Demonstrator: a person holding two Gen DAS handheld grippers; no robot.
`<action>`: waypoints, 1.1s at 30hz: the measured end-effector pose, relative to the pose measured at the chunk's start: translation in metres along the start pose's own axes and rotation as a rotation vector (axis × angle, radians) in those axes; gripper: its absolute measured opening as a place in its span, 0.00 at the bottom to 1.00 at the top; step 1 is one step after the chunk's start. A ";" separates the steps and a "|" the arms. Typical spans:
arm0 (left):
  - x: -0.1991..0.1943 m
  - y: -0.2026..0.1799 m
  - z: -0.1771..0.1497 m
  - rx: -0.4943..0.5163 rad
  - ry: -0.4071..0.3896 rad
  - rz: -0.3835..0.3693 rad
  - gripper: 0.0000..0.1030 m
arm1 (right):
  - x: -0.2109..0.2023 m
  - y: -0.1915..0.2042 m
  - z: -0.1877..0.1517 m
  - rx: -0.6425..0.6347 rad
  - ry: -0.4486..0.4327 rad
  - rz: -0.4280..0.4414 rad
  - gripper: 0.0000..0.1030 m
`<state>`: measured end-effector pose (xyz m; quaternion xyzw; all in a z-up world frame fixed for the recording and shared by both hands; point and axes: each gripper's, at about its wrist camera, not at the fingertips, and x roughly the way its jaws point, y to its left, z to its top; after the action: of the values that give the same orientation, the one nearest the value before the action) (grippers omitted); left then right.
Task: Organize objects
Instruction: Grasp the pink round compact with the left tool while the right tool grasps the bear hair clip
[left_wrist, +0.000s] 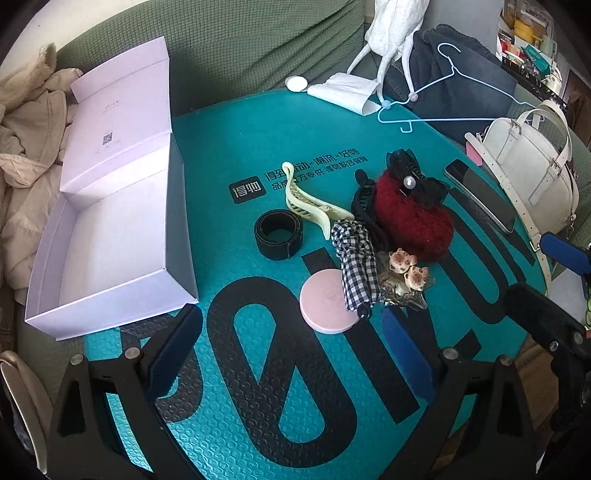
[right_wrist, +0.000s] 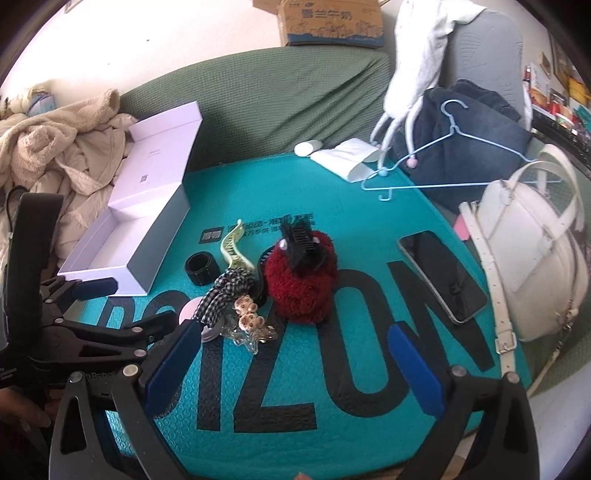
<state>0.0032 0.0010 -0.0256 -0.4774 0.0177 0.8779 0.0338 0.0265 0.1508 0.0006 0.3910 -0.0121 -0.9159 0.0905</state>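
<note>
An open lilac box (left_wrist: 110, 236) (right_wrist: 129, 236) lies at the left of a teal mat (left_wrist: 258, 387) (right_wrist: 332, 369). In the mat's middle lie a black band roll (left_wrist: 279, 233) (right_wrist: 200, 267), a cream claw clip (left_wrist: 310, 206) (right_wrist: 234, 245), a checked scrunchie (left_wrist: 354, 266) (right_wrist: 225, 295), a pink round disc (left_wrist: 327, 302), a bear-trimmed clip (left_wrist: 406, 273) (right_wrist: 251, 321) and a red fluffy pouch (left_wrist: 413, 218) (right_wrist: 301, 284) with a black clip on top. My left gripper (left_wrist: 291, 354) is open and empty, near the disc. My right gripper (right_wrist: 291, 365) is open and empty, in front of the pouch.
A phone (left_wrist: 480, 195) (right_wrist: 443, 277) lies on the mat's right. A white handbag (left_wrist: 532, 162) (right_wrist: 532, 258), a blue hanger (left_wrist: 443, 92) (right_wrist: 443, 162) on dark clothing and white packets (left_wrist: 343, 90) sit behind. Beige clothes (left_wrist: 26, 147) are heaped left on a green sofa (right_wrist: 277, 96).
</note>
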 end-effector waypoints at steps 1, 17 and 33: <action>0.004 -0.001 0.000 -0.002 0.008 -0.004 0.94 | 0.004 0.000 -0.001 -0.012 0.008 0.013 0.96; 0.048 -0.001 -0.007 0.022 0.055 -0.017 0.93 | 0.052 -0.006 -0.006 -0.064 0.103 0.118 0.80; 0.069 -0.011 -0.006 0.122 0.055 -0.109 0.75 | 0.083 0.008 -0.004 -0.114 0.169 0.223 0.67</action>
<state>-0.0283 0.0149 -0.0867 -0.4986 0.0459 0.8586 0.1101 -0.0256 0.1288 -0.0606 0.4571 0.0045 -0.8632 0.2143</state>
